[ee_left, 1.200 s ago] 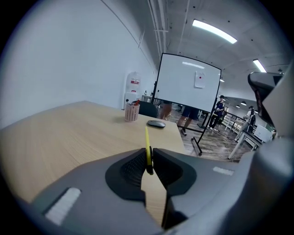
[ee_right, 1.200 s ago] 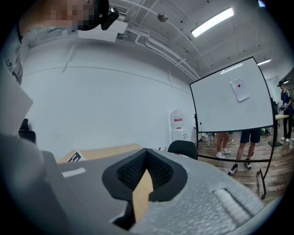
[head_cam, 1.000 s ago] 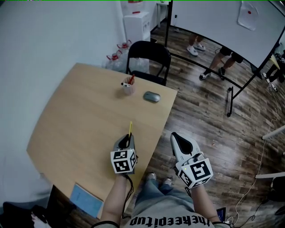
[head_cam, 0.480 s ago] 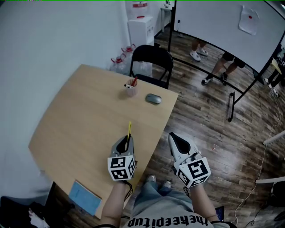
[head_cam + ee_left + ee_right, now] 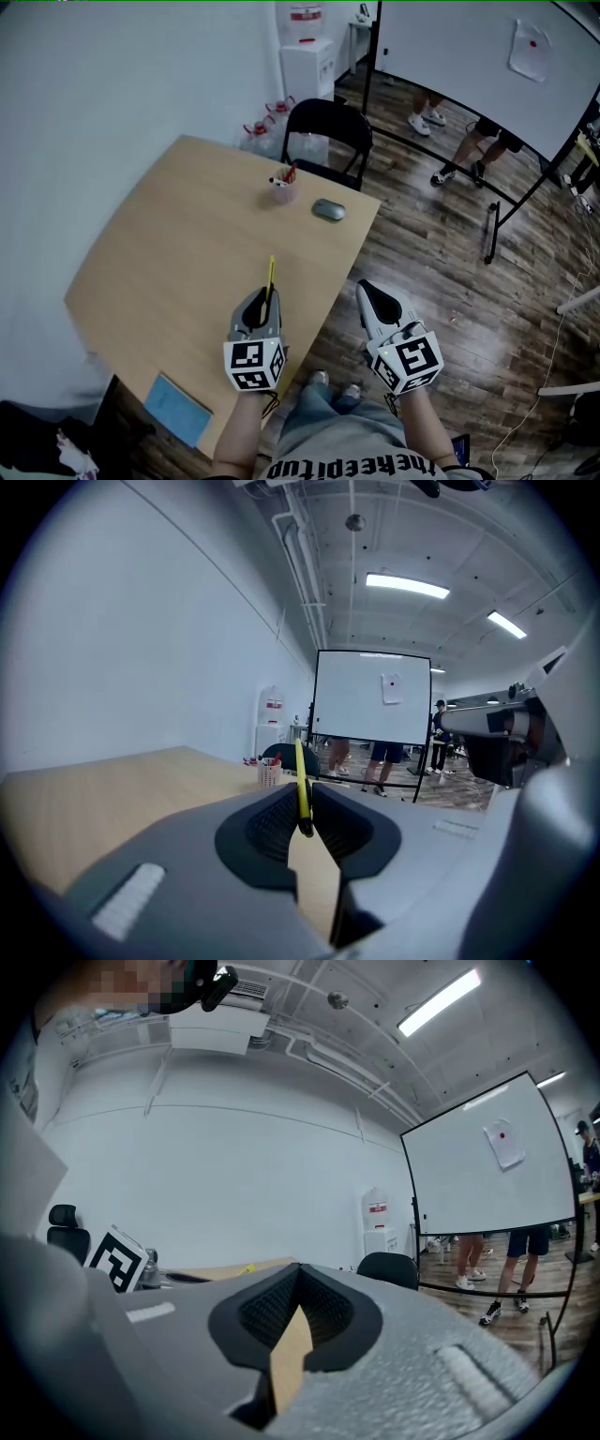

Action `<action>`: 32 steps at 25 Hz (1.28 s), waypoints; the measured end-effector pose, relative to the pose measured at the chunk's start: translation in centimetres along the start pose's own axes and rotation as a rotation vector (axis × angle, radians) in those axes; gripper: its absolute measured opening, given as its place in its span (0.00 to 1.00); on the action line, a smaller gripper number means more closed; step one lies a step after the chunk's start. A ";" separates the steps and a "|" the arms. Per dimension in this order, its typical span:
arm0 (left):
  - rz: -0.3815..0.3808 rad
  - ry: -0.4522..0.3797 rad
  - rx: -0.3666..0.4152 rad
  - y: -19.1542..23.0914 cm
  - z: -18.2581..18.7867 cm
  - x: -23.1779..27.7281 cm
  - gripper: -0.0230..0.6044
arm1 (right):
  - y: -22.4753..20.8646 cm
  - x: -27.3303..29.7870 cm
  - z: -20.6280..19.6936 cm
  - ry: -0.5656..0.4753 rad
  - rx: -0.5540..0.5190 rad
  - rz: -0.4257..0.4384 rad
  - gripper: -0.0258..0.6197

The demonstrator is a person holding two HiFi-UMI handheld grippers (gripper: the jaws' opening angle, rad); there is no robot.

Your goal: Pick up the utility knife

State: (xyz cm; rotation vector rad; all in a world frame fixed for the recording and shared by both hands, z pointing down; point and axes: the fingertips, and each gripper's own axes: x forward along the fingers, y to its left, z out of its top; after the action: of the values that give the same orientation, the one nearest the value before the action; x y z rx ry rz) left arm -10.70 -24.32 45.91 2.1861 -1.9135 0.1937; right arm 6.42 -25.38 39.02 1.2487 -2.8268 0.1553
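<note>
Gripping the utility knife (image 5: 271, 277) in the left gripper (image 5: 262, 305), with both pads clenched on its rear end and the thin yellow body jutting forward past the tips. Seen above the near right part of the table (image 5: 169, 244), apparently lifted clear of the wood. Looks like the pick-up is all but done.

To finish well: hold the squeeze steady, since so slim a body clamped near one end could pivot or slide out. Lift straight and slowly, with no twisting of the wrist. Point the free end away from the body and from the right gripper (image 5: 372, 292). Leave that one out of it: off the table's edge over the floor, jaws closed together on nothing.

Only one container in sight: a small pale cup (image 5: 283, 190) at the far side of the table, just beside a grey mouse (image 5: 328, 210) and well apart from the knife. Holds a few upright sticks, some red-tipped, probably pens; too small to name for certain.
</note>
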 end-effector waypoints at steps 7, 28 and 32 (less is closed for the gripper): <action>0.015 -0.052 0.032 -0.4 1.3 -1.9 0.15 | 0.5 -0.3 0.1 -0.008 0.002 0.010 0.04; 0.018 -0.206 0.061 -2.1 4.9 -6.6 0.15 | 2.1 -1.9 1.3 -0.070 -0.029 0.048 0.04; 0.014 -0.212 0.074 -2.3 4.9 -6.7 0.15 | 2.1 -1.9 1.4 -0.072 -0.054 0.033 0.04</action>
State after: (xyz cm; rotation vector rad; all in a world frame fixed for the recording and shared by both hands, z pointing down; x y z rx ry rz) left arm -9.59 -18.90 39.32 2.3240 -2.0626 0.0367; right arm 6.18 -22.74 37.32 1.2225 -2.8923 0.0355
